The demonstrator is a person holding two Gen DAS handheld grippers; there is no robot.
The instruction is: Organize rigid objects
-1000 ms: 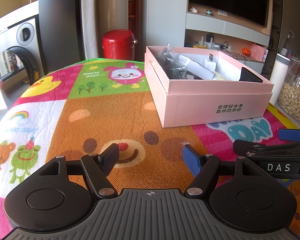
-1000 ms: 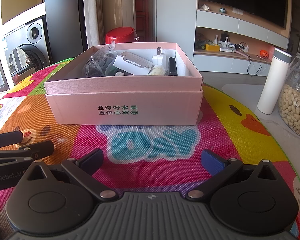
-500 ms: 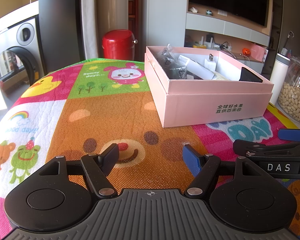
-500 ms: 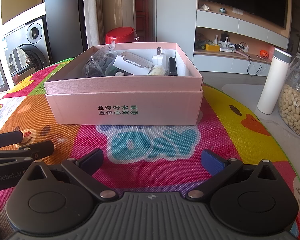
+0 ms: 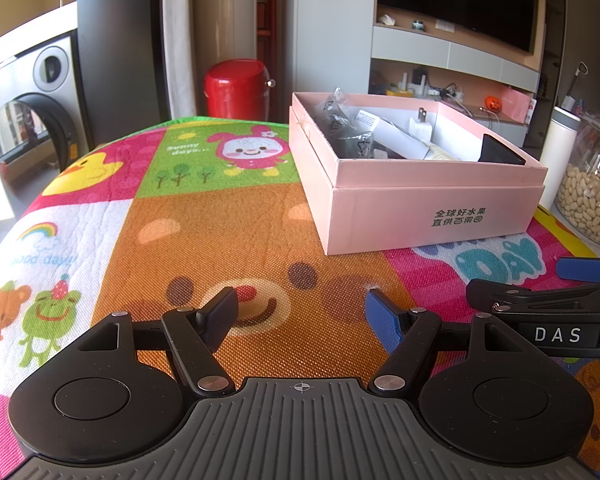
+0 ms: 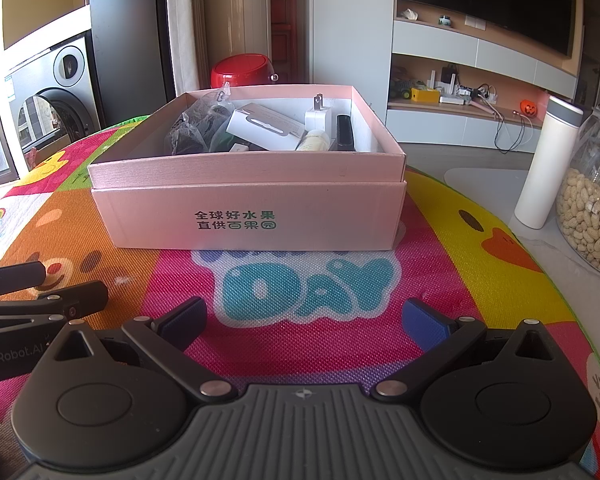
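Observation:
A pink cardboard box with green print stands on the cartoon play mat; it also shows in the left wrist view at the right. Inside lie a white plug charger, a white flat box, a black slab, a small pale bottle and dark plastic bags. My left gripper is open and empty, low over the orange bear patch, left of the box. My right gripper is open and empty, in front of the box.
A white thermos and a glass jar of peanuts stand off the mat's right edge. A red bin stands beyond the table. The left gripper's side shows at the right wrist view's left edge.

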